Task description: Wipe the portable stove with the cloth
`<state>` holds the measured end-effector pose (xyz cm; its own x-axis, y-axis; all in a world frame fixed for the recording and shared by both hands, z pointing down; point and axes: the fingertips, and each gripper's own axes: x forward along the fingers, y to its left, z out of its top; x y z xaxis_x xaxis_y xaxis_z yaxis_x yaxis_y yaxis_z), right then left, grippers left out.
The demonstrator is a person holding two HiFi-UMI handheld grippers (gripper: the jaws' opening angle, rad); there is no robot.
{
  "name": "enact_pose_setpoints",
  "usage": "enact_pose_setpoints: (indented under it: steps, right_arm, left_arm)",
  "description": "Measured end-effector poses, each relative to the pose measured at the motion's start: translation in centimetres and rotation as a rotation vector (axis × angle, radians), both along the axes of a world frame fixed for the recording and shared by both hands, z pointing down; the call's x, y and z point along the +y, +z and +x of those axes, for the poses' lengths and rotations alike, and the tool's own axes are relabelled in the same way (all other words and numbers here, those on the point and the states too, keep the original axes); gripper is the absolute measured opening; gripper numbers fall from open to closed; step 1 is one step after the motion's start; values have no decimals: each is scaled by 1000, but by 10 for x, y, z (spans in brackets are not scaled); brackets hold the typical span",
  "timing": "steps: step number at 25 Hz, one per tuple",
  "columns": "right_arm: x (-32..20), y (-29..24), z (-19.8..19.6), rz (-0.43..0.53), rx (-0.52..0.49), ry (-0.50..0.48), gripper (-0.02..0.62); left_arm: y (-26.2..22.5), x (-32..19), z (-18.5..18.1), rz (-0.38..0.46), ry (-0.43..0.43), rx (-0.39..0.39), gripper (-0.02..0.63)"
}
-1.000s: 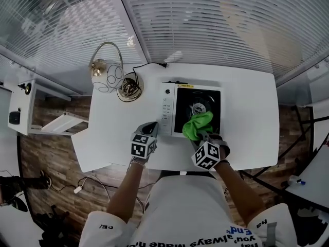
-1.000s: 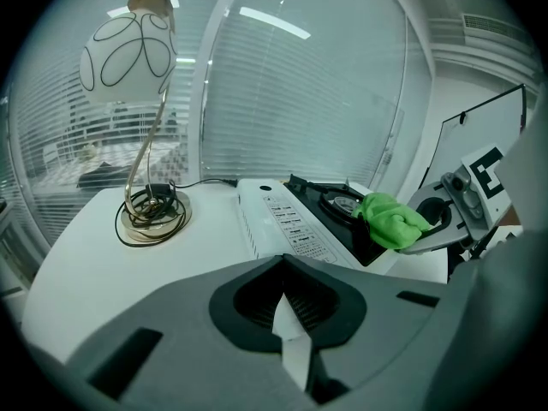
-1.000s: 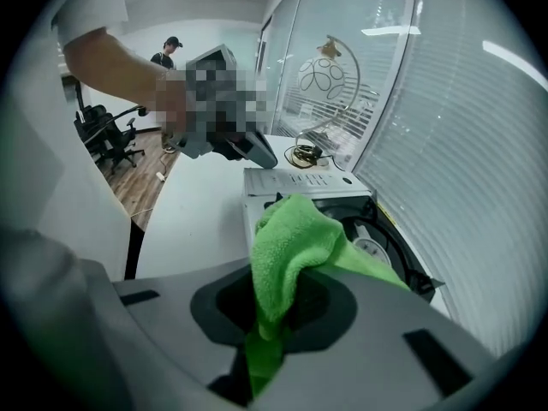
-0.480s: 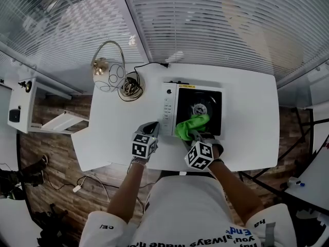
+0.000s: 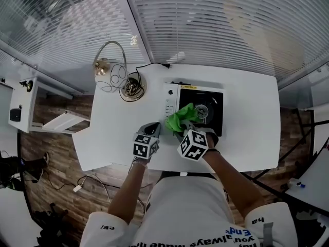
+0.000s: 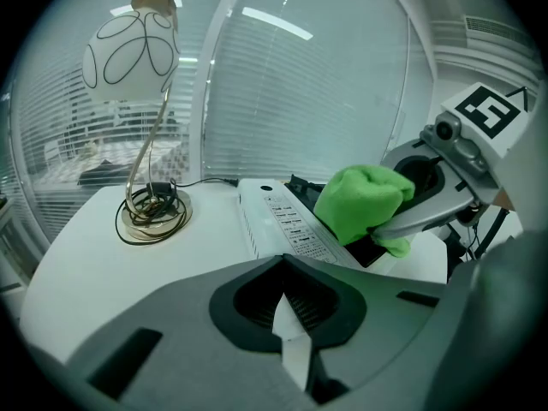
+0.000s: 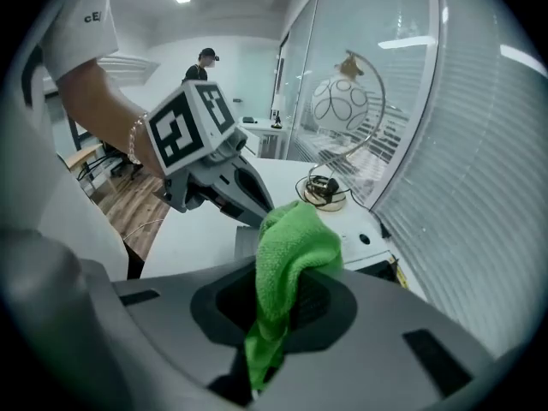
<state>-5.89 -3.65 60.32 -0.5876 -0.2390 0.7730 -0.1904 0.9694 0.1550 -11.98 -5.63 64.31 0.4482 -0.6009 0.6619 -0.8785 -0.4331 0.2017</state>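
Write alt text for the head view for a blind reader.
The right gripper holds a green cloth against the portable stove on a white table. The left gripper, shut, sits beside the stove; a lamp stands farther left.

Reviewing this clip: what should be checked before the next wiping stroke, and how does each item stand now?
1. Cloth gripped: ok. The right hand-held gripper is shut on it.
2. Cloth over the stove: ok. It sits at the left of the black top, by the control panel.
3. Cloth pressed onto the surface: cannot tell.
4. Left hand-held gripper out of the path: ok. It is shut, empty, and beside the stove's near left corner.
5. Lamp clear: ok. It stands apart, left of the stove.
6. Dirt left on the stove: cannot tell.
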Motion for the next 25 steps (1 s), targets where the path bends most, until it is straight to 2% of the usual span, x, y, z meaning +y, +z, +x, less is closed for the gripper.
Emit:
enact_pose_setpoints:
  steps: [3,11,18,25]
  right_arm:
    - [-3,16,1,-58,38,-7,40]
    - [-26,24,3,-124,37,22,40]
    - [-65,27,8,-77,28,87,41]
    - [-118,26,17,51,81,171,41]
  left_arm:
    - [-1,1,1,-1,-2,3,11]
    - [-4,0,1,-1,-5,12,11]
    - [-3,0,-1,-10,-11,19,11]
    - [-4,1,2,-15,-10,24,11]
